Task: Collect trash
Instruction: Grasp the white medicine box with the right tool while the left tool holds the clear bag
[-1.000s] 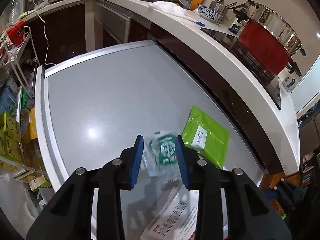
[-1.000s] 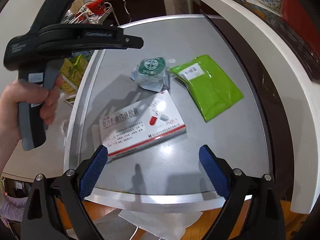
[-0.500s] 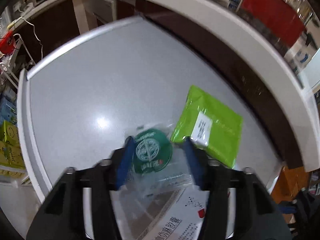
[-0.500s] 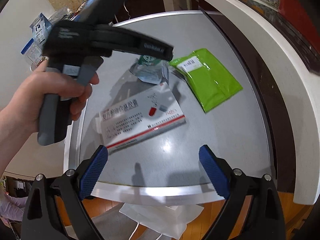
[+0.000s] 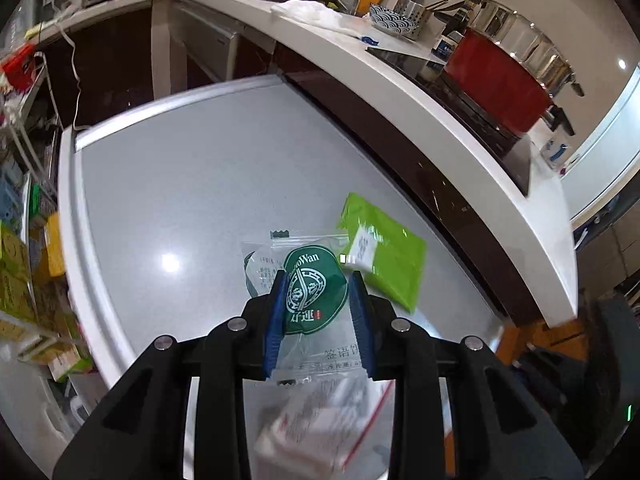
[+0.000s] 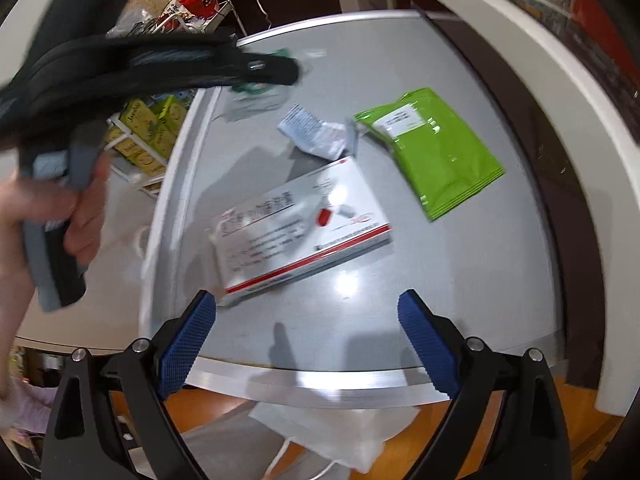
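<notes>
left wrist view: left gripper [image 5: 318,312] clamping the clear green-printed wrapper [image 5: 314,288], lifting it above the grey table [image 5: 200,184]
right wrist view: right gripper [image 6: 306,344] hanging wide open, gripping nothing, hovering over the table's near edge
table: carrying white medicine box [image 6: 300,228] and green pouch [image 6: 432,156]

Two fisheye views, each looking forward and steeply down along a hand-held claw. The left wrist camera is sitting close above the grey table [image 5: 200,208], facing the white kitchen counter [image 5: 440,120] beyond it, with the left claw [image 5: 318,312] filling the lower frame. The right wrist camera is looking from above the table's near edge [image 6: 320,384], with the right claw [image 6: 304,344] at the bottom, and is taking in the left claw [image 6: 276,72] from the side. Both views are sharing the tabletop, the green pouch [image 5: 392,264] [image 6: 432,152] and the white medicine box [image 5: 316,420] [image 6: 300,224].
</notes>
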A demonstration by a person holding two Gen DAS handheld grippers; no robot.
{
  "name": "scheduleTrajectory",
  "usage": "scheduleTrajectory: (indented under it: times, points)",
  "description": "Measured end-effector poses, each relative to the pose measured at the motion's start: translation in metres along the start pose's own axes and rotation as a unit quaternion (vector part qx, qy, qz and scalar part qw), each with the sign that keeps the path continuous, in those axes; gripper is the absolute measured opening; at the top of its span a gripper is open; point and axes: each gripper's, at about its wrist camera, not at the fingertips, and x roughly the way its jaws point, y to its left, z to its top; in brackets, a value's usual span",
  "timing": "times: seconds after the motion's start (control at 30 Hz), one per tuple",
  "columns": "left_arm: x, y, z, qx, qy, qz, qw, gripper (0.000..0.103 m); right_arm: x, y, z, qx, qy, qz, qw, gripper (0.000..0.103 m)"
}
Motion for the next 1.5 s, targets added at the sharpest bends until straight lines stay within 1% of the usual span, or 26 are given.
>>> scheduleTrajectory:
  times: [0.07, 0.1, 0.13, 0.2, 0.27, 0.3, 0.37, 0.43, 0.53, 0.63, 0.7, 0.8, 0.87, 1.0, 1.07, 1.23, 1.3, 1.37, 1.4, 1.5]
  points:
    - [0.004, 0.011, -0.014, -0.004, 0.02, 0.009, 0.9997, 0.032, 0.002, -0.006, 0.0, 0.022, 0.006, 0.013, 1.0, 0.091]
    - [0.007, 0.017, -0.021, -0.012, 0.031, 0.008, 0.9994, 0.032, 0.002, -0.008, 0.0, 0.028, 0.007, 0.015, 0.999, 0.091]
    - [0.011, 0.024, -0.029, -0.027, 0.044, 0.0, 0.9987, 0.032, 0.002, -0.011, -0.001, 0.033, 0.007, 0.012, 0.999, 0.091]
    - [0.013, 0.03, -0.041, -0.052, 0.055, -0.014, 0.9971, 0.032, 0.002, -0.016, -0.003, 0.042, 0.008, 0.007, 0.999, 0.091]
    - [0.015, 0.033, -0.05, -0.066, 0.061, -0.028, 0.9955, 0.032, 0.002, -0.018, -0.005, 0.048, 0.008, 0.007, 0.999, 0.091]
    - [0.016, 0.033, -0.057, -0.074, 0.067, -0.039, 0.9943, 0.032, 0.002, -0.02, -0.005, 0.05, 0.008, 0.005, 0.999, 0.091]
    - [0.021, 0.027, -0.063, -0.077, 0.074, -0.045, 0.9932, 0.032, 0.003, -0.022, -0.005, 0.052, 0.007, -0.001, 0.999, 0.091]
    - [0.027, 0.021, -0.07, -0.093, 0.079, -0.065, 0.9904, 0.032, 0.002, -0.028, -0.005, 0.061, 0.005, -0.004, 0.998, 0.091]
    - [0.031, 0.008, -0.079, -0.119, 0.079, -0.096, 0.9851, 0.032, 0.007, -0.039, -0.003, 0.077, 0.004, -0.022, 0.997, 0.091]
    - [0.031, -0.004, -0.085, -0.139, 0.071, -0.127, 0.9796, 0.032, 0.013, -0.051, -0.002, 0.09, 0.013, -0.035, 0.995, 0.091]
    - [0.021, -0.005, -0.087, -0.135, 0.054, -0.111, 0.983, 0.032, 0.015, -0.053, 0.0, 0.086, 0.014, -0.049, 0.995, 0.091]
    - [0.0, 0.004, -0.088, -0.131, 0.026, -0.073, 0.9884, 0.032, 0.022, -0.047, 0.004, 0.072, 0.016, -0.064, 0.995, 0.091]
    - [-0.012, 0.01, -0.087, -0.128, 0.01, -0.05, 0.9905, 0.032, 0.03, -0.037, 0.008, 0.06, 0.02, -0.076, 0.995, 0.091]
    - [-0.021, 0.018, -0.089, -0.115, -0.001, -0.018, 0.9932, 0.032, 0.047, -0.02, 0.015, 0.047, 0.029, -0.087, 0.995, 0.091]
    - [-0.025, 0.021, -0.091, -0.117, -0.006, -0.017, 0.9929, 0.032, 0.052, -0.015, 0.018, 0.047, 0.033, -0.086, 0.995, 0.091]
    - [-0.033, 0.02, -0.094, -0.105, -0.014, 0.0, 0.9943, 0.032, 0.066, -0.007, 0.022, 0.034, 0.044, -0.111, 0.992, 0.091]
    - [-0.036, 0.019, -0.094, -0.1, -0.019, 0.007, 0.9948, 0.032, 0.066, -0.008, 0.021, 0.037, 0.039, -0.108, 0.993, 0.087]
    - [-0.038, 0.018, -0.094, -0.093, -0.023, 0.015, 0.9953, 0.032, 0.064, -0.007, 0.021, 0.026, 0.031, -0.111, 0.993, 0.071]
    - [-0.039, 0.018, -0.094, -0.091, -0.024, 0.018, 0.9954, 0.032, 0.062, -0.008, 0.023, 0.024, 0.032, -0.1, 0.994, 0.071]
    - [-0.042, 0.018, -0.094, -0.089, -0.028, 0.025, 0.9953, 0.032, 0.06, -0.012, 0.023, 0.028, 0.03, -0.089, 0.995, 0.071]
